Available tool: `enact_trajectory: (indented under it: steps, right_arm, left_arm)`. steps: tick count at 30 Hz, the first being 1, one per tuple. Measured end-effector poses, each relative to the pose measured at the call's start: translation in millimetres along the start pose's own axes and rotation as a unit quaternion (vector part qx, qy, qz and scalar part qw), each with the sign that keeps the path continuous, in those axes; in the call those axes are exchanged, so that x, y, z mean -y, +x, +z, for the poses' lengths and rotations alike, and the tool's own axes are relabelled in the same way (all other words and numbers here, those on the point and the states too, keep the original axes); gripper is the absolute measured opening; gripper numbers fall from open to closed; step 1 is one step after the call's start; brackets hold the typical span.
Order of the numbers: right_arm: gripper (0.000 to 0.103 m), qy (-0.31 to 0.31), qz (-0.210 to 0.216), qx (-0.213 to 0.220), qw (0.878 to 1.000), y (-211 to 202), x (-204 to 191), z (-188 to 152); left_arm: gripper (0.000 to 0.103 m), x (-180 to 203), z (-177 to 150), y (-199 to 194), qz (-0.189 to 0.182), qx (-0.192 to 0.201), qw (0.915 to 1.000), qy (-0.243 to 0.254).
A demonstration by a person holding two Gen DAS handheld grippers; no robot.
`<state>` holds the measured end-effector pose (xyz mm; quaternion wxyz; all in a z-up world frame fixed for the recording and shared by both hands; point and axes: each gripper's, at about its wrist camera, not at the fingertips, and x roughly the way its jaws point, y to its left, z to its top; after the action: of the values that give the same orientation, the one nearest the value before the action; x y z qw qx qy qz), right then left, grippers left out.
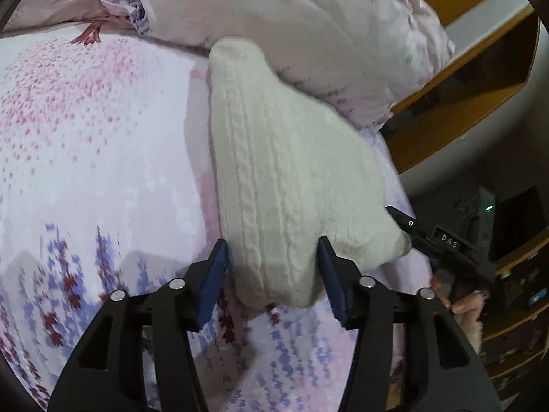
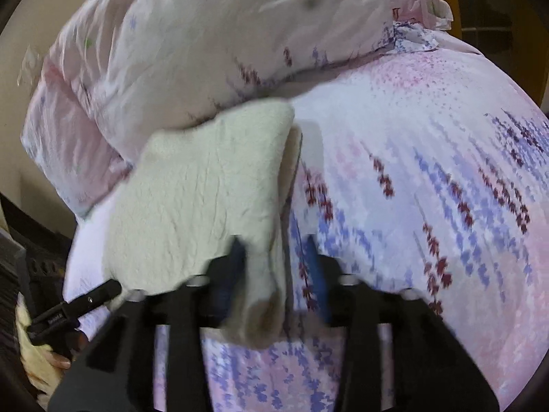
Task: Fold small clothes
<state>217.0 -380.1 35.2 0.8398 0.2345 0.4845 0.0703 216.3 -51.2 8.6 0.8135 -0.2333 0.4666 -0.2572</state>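
A cream cable-knit garment [image 1: 281, 171] lies folded on the floral bedsheet [image 1: 85, 137], its far end against a pillow. My left gripper [image 1: 272, 257] is open, its blue pads on either side of the garment's near end. The other gripper [image 1: 429, 240] touches the garment's right corner in the left wrist view. In the right wrist view the garment [image 2: 199, 199] fills the left centre, and my right gripper [image 2: 276, 267] is open with the garment's near corner between its blurred blue pads. The left gripper [image 2: 85, 302] shows at the garment's lower left edge.
A pale pink floral pillow [image 1: 308, 17] lies at the head of the bed, also seen in the right wrist view [image 2: 171, 51]. Wooden furniture [image 1: 480, 86] stands to the right of the bed, with a dark device with a green light [image 1: 489, 209].
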Motion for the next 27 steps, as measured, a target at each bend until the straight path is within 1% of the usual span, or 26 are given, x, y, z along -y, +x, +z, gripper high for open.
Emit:
enact_trajectory:
  steps: [1, 2, 3, 4, 6, 9, 12, 13, 14, 15, 16, 17, 18, 19, 20, 21, 22, 24, 26, 27]
  right_arm:
    - [0.058, 0.013, 0.013, 0.007, 1.000, -3.5, 1.3, 6.8]
    - [0.061, 0.031, 0.033, 0.015, 0.999, -4.9, 5.6, 18.2]
    - [0.062, 0.040, 0.042, 0.015, 0.998, -2.7, 7.3, 25.7]
    - [0.062, 0.050, 0.049, 0.012, 0.997, 1.7, 9.6, 34.0]
    - [0.062, 0.078, 0.057, -0.001, 0.995, 19.6, 15.4, 53.4]
    - [0.060, 0.092, 0.050, -0.019, 0.994, 45.5, 16.8, 70.8]
    - [0.045, 0.085, 0.045, -0.023, 0.995, 64.8, 12.0, 80.1]
    - [0.027, 0.081, 0.043, -0.023, 0.996, 69.0, 9.6, 81.1]
    - [0.016, 0.070, 0.038, -0.023, 0.997, 73.3, 5.1, 82.8]
    - [0.013, 0.055, 0.033, -0.018, 0.998, 74.0, -0.4, 83.7]
    - [0.008, 0.026, 0.026, -0.002, 0.999, 70.1, -10.4, 84.8]
    - [0.008, 0.002, 0.026, 0.016, 1.000, 63.9, -18.9, 85.2]
    - [0.008, -0.013, 0.029, 0.031, 0.999, 59.0, -23.1, 86.5]
    - [0.007, -0.034, 0.030, 0.057, 0.997, 49.4, -29.7, 86.3]
    - [0.007, -0.043, 0.025, 0.068, 0.996, 45.6, -31.7, 86.4]
    - [0.007, -0.047, 0.012, 0.075, 0.996, 43.9, -31.4, 87.1]
    - [0.007, -0.044, -0.004, 0.072, 0.996, 46.5, -28.3, 87.8]
    - [0.007, -0.005, -0.031, 0.033, 0.999, 66.8, -11.5, 87.9]
    - [0.008, 0.016, -0.042, -0.003, 0.999, 86.7, -3.7, 82.9]
    - [0.009, 0.017, -0.040, 0.000, 0.999, 87.0, -3.6, 81.0]
  left_arm:
    - [0.070, -2.0, 6.6, -4.1, -0.004, 0.010, 0.9999, -0.006]
    - [0.074, -4.7, 13.9, -8.1, -0.006, 0.018, 0.9997, -0.013]
    - [0.078, -8.3, 24.7, -10.7, -0.008, 0.025, 0.9994, -0.022]
    - [0.078, -13.7, 37.7, -9.7, -0.008, 0.027, 0.9991, -0.032]
    - [0.078, -23.8, 62.3, -0.2, 0.014, 0.024, 0.9984, -0.050]
    - [0.078, -34.1, 84.8, 19.2, 0.024, 0.008, 0.9969, -0.074]
    - [0.078, -37.6, 102.1, 39.1, 0.033, 0.006, 0.9962, -0.080]
    - [0.077, -38.6, 105.5, 43.6, 0.037, 0.006, 0.9960, -0.081]
    - [0.076, -40.8, 107.2, 47.7, 0.040, 0.007, 0.9957, -0.083]
    - [0.068, -42.2, 109.5, 51.8, 0.037, 0.006, 0.9956, -0.086]
    - [0.053, -42.3, 112.8, 57.6, 0.029, 0.003, 0.9959, -0.086]
    - [0.046, -42.5, 114.8, 60.8, 0.021, 0.001, 0.9962, -0.085]
    - [0.035, -42.9, 115.0, 61.6, 0.016, 0.001, 0.9965, -0.082]
    - [0.027, -41.6, 114.8, 59.1, 0.010, 0.008, 0.9970, -0.076]
    - [0.025, -39.3, 113.7, 56.6, 0.005, 0.015, 0.9976, -0.067]
    - [0.022, -38.7, 114.0, 55.2, 0.006, 0.021, 0.9980, -0.059]
    - [0.020, -41.6, 111.7, 52.4, 0.013, 0.029, 0.9979, -0.056]
    - [0.020, -50.2, 108.0, 51.9, 0.017, 0.031, 0.9968, -0.072]
    - [0.020, -57.7, 104.8, 53.2, 0.024, 0.025, 0.9958, -0.085]
    - [0.022, -58.4, 103.4, 50.9, 0.024, 0.024, 0.9958, -0.086]
